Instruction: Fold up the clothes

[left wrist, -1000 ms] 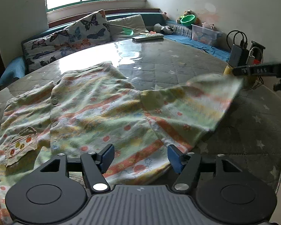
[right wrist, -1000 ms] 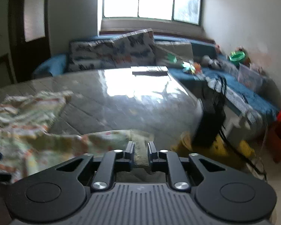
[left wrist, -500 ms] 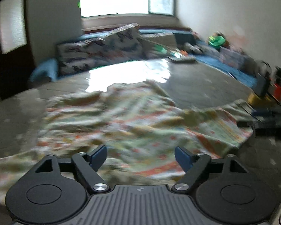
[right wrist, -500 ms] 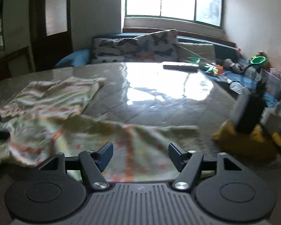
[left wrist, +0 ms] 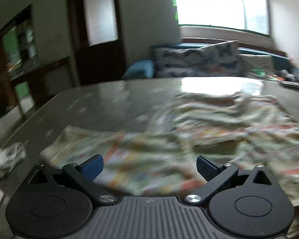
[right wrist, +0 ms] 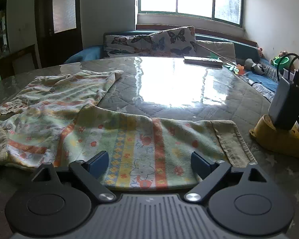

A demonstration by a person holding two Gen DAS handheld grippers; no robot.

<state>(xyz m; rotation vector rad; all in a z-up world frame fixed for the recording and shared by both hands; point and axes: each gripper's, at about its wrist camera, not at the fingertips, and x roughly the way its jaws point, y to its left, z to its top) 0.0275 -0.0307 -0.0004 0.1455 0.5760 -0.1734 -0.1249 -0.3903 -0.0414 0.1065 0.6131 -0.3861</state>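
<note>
A pale green child's top with orange and yellow stripes lies spread on the glossy quilted table. Its right sleeve stretches flat toward me, cuff to the right. My right gripper hovers over that sleeve, jaws opening wide, pads clear of the cloth. In the blurred left wrist view the same top lies ahead, its left sleeve reaching to the left. My left gripper hangs above it, jaws opening wide, nothing pinched.
A yellow stand with a grey power bank and cables sits at the table's right edge. A flat remote-like item lies at the far side. White crumpled cloth sits left. A sofa with butterfly cushions runs behind.
My right gripper let go of the sleeve cuff and the sleeve dropped flat. My left gripper swung left across the top, toward its other sleeve, and widened.
</note>
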